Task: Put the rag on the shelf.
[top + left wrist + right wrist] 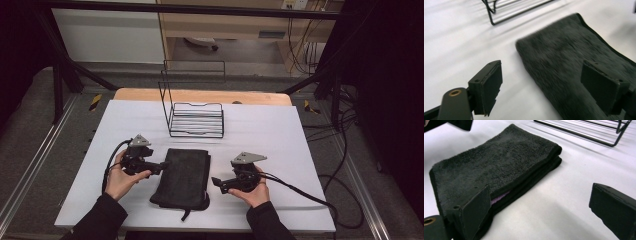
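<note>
Towel (183, 176), folded dark terry: soft, light, floppy, so pinch all layers at its edges. Left tool (162, 165) & right tool (216, 181) both gape wide, holding nothing.

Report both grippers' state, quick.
Left gripper: open, holding nothing, jaws around the towel's edge.
Right gripper: open, holding nothing, beside the towel.

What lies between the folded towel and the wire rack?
Nothing: in the high view, only a bare strip of white table cover separates the folded black towel from the black wire rack.
</note>
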`<act>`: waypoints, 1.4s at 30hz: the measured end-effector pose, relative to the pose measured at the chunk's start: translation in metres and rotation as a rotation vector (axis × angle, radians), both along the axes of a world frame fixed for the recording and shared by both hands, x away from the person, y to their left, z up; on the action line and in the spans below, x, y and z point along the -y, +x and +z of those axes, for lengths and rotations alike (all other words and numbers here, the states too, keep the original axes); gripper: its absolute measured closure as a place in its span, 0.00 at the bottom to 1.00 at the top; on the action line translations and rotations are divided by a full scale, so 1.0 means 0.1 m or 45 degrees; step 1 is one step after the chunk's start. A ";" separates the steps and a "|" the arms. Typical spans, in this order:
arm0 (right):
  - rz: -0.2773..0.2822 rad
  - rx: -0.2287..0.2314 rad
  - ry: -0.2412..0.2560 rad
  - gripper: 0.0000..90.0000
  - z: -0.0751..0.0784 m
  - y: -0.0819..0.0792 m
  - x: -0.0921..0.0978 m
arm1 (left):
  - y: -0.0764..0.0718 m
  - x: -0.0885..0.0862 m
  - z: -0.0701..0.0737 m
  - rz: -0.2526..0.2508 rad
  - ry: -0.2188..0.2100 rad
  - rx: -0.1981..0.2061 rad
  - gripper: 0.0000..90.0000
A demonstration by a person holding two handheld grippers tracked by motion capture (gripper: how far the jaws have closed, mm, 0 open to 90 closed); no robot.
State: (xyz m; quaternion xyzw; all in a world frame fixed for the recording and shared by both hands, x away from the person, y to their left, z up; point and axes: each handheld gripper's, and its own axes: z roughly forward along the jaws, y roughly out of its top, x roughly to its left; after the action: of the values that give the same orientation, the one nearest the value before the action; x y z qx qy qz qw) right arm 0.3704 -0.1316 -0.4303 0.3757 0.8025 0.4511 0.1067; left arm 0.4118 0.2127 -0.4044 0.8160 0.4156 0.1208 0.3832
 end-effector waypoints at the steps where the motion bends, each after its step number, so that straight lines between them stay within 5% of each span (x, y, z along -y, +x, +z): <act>1: -0.002 0.004 -0.003 0.05 0.00 0.00 0.01 | 0.04 0.01 -0.01 0.003 0.006 -0.004 0.22; 12: 0.008 0.006 -0.008 0.05 -0.02 -0.03 0.00 | 0.37 0.14 -0.23 0.086 0.035 -0.064 0.40; 16: 0.000 0.015 0.001 0.05 -0.01 -0.02 0.01 | 0.40 0.16 -0.30 0.078 0.059 -0.092 0.50; 25: -0.031 0.004 0.007 0.08 -0.02 0.04 0.00 | 0.41 0.19 -0.37 0.035 0.001 -0.170 0.72; 32: -0.076 0.008 -0.022 0.11 0.02 0.23 -0.18 | 0.38 0.20 -0.38 0.042 -0.026 -0.171 0.84; 42: -0.162 -0.036 0.002 0.33 -0.04 0.71 -0.47 | 0.37 0.21 -0.39 0.024 -0.010 -0.148 0.88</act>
State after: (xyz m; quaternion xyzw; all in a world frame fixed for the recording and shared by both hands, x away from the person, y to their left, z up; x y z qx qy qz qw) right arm 0.4412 -0.0843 -0.4343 0.4324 0.7781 0.4386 0.1237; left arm 0.4485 0.1915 -0.4430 0.8162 0.4452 0.0751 0.3603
